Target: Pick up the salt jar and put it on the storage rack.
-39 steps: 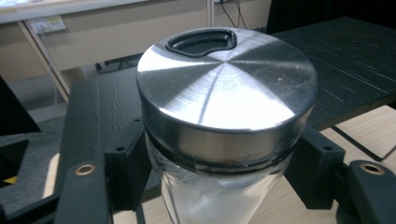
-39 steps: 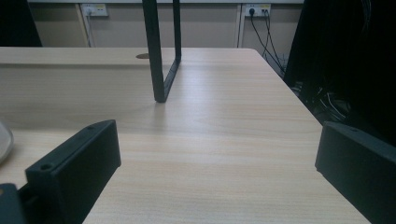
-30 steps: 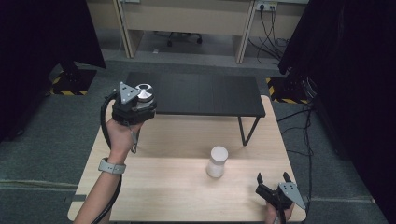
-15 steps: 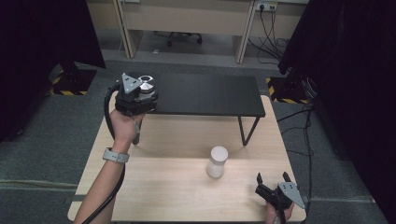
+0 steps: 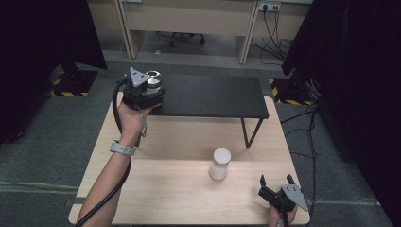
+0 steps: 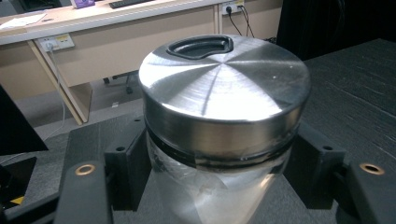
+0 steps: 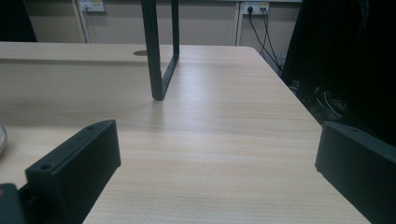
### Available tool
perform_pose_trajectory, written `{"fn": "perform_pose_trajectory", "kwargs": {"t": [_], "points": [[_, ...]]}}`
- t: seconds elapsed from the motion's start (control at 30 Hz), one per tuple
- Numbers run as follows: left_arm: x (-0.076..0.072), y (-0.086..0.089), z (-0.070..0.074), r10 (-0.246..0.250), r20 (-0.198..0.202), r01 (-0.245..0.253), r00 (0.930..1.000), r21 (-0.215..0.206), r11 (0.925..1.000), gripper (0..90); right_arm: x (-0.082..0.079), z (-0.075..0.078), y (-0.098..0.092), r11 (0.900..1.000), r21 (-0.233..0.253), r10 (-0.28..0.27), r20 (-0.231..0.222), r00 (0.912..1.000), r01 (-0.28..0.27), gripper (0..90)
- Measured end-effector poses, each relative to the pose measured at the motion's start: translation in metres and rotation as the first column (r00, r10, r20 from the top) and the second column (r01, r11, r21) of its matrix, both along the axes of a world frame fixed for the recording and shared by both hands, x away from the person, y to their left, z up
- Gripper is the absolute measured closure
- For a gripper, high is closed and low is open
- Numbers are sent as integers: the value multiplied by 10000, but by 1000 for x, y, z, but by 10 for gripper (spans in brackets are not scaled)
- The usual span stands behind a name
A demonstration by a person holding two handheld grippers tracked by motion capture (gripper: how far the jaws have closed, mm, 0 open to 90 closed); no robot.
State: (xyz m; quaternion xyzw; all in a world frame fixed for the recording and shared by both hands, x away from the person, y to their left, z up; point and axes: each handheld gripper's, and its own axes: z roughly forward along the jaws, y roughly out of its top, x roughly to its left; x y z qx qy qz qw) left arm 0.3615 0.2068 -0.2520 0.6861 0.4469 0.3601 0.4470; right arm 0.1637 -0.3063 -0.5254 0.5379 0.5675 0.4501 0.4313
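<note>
A clear jar with a brushed metal lid point(image 6: 224, 88) sits between the black jaws of my left gripper point(image 6: 219, 172), which is shut on its glass body. Seen from the high view, the left gripper point(image 5: 150, 92) holds the jar point(image 5: 153, 79) over the left end of a black shelf point(image 5: 213, 94); whether the jar rests on it is unclear. A white cylindrical container point(image 5: 220, 163) stands on the wooden table point(image 5: 165, 189). My right gripper point(image 5: 276, 185) is at the table's front right corner, open and holding nothing, as in its own view point(image 7: 219, 168).
The black shelf stands on thin metal legs point(image 7: 161, 51) across the back of the table. Its dark top point(image 6: 355, 84) stretches to the right of the jar. Beige desks and cables point(image 5: 272, 28) lie beyond, with black curtains at both sides.
My left hand has carried the jar farther back and to the right, up to the left end of the black shelf. The right gripper has stayed still.
</note>
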Motion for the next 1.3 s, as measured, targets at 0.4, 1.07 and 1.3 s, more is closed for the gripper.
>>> {"fn": "perform_pose_trajectory", "kwargs": {"t": [0.4,1.07,1.3], "points": [[15,-1,-4,133,-130,-135,9998,-170,9998,316,1,1,0,10000,-57,19,-38,10000,-19,3],[23,-3,-9,143,-99,-145,9998,-157,9998,314,0,0,0,10000,17,-14,33,10000,14,3],[24,1,-10,93,-108,-96,9999,-300,9995,311,-1,-1,0,10000,65,-21,49,10000,21,3]]}}
